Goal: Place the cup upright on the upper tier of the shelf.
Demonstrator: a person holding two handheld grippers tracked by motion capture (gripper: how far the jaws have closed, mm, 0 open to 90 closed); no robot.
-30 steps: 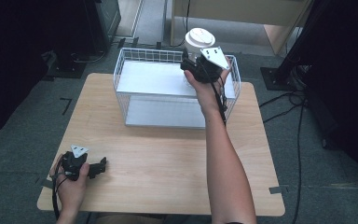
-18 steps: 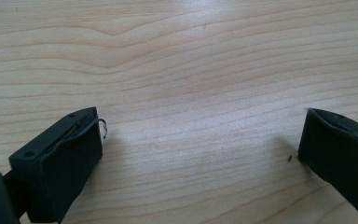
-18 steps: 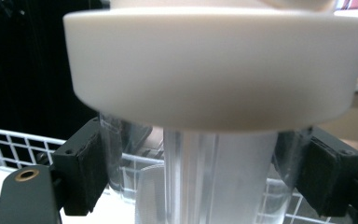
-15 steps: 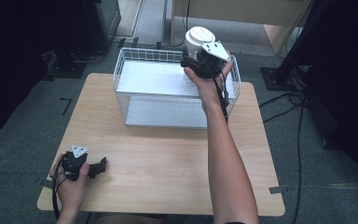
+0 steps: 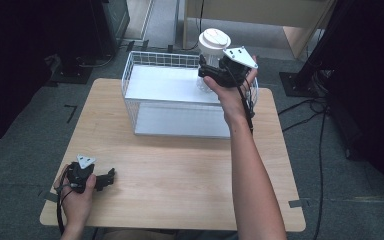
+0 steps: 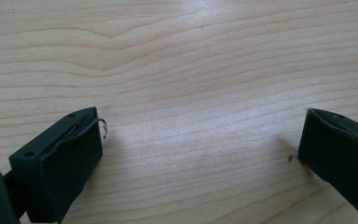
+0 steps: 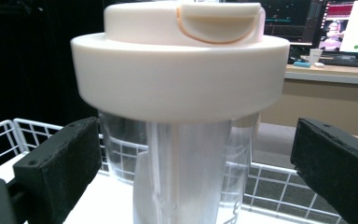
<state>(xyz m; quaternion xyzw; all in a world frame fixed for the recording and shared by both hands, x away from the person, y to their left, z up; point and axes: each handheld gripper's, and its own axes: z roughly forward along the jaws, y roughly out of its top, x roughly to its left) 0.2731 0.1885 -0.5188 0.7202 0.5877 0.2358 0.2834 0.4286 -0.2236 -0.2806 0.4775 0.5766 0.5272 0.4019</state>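
The clear tumbler with a white lid (image 5: 211, 50) stands upright in the far right corner of the white wire basket (image 5: 145, 75), which sits on the far half of the wooden bench (image 5: 180, 165). The right tool (image 5: 211, 75) is at that same corner, and its jaws have just been opening. In the right gripper view the tumbler (image 7: 182, 116) rises between the two black jaws with a clear gap on either side, so the pads do not press on it and nothing is held. The lid overhangs the clear body just above the level of the jaws.

The relation that matters is this: the tumbler's long axis is vertical, and it lies straight ahead of the right tool, on the far side of it, between the spread jaws. A pull straight back toward the near edge should free the tool without brushing the body. Any lift risks catching the underside of the lid and tipping the tumbler.

The left tool (image 5: 100, 180) rests at the near left corner of the bench, well apart from the basket. Its jaws are spread wide over bare wood (image 6: 191, 70) and empty. The right hand (image 5: 230, 95) is by far the nearer.
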